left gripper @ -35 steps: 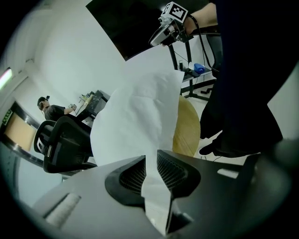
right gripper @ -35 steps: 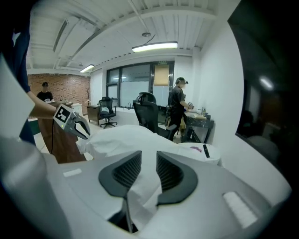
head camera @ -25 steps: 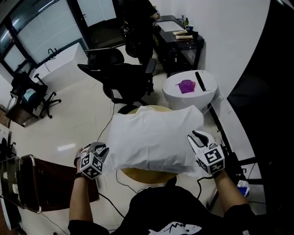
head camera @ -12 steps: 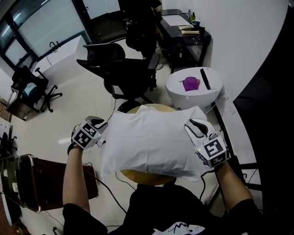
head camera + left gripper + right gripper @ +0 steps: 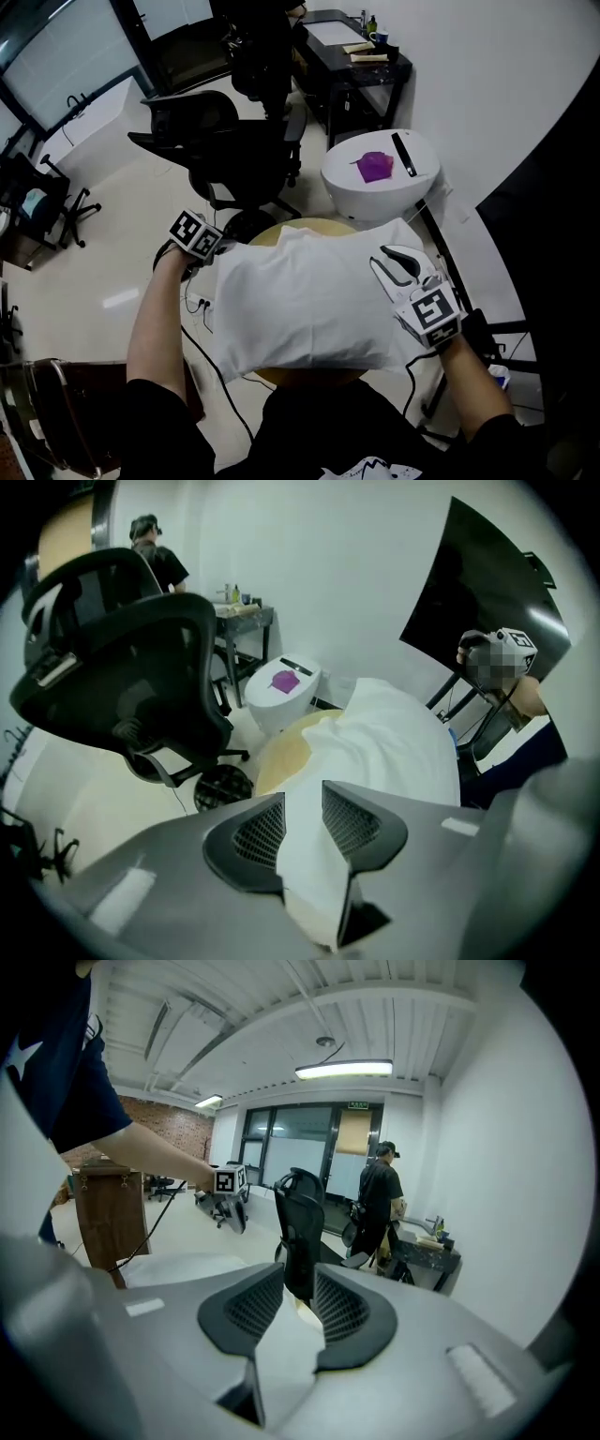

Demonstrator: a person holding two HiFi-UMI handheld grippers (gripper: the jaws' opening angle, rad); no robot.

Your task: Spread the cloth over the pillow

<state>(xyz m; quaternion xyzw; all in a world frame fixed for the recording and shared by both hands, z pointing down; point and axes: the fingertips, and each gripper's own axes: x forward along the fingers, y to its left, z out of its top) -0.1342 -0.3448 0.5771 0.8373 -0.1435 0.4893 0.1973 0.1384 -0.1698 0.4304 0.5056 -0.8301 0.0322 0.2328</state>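
Note:
A white cloth (image 5: 309,291) lies over the pillow on a round yellow table (image 5: 281,230); I cannot tell cloth from pillow under it. My left gripper (image 5: 211,253) is at the far left corner and points steeply down. In the left gripper view its jaws (image 5: 302,803) have just been opening a little, and a fold of the cloth (image 5: 394,742) still fills the gap between the pads. At the right edge my right gripper (image 5: 394,264) is shut on the cloth, whose white fold sits between its pads (image 5: 300,1288).
Beyond the table stands a white round stool (image 5: 375,192) bearing a purple item (image 5: 375,167) and a black stick (image 5: 405,155). A black office chair (image 5: 216,141) is at the far left, a dark desk (image 5: 347,56) behind it. Cables lie on the floor (image 5: 202,309).
My left gripper travelled from the near left corner along the left edge to the far left corner, taking cloth with it. The right gripper shifted slightly along the right edge.

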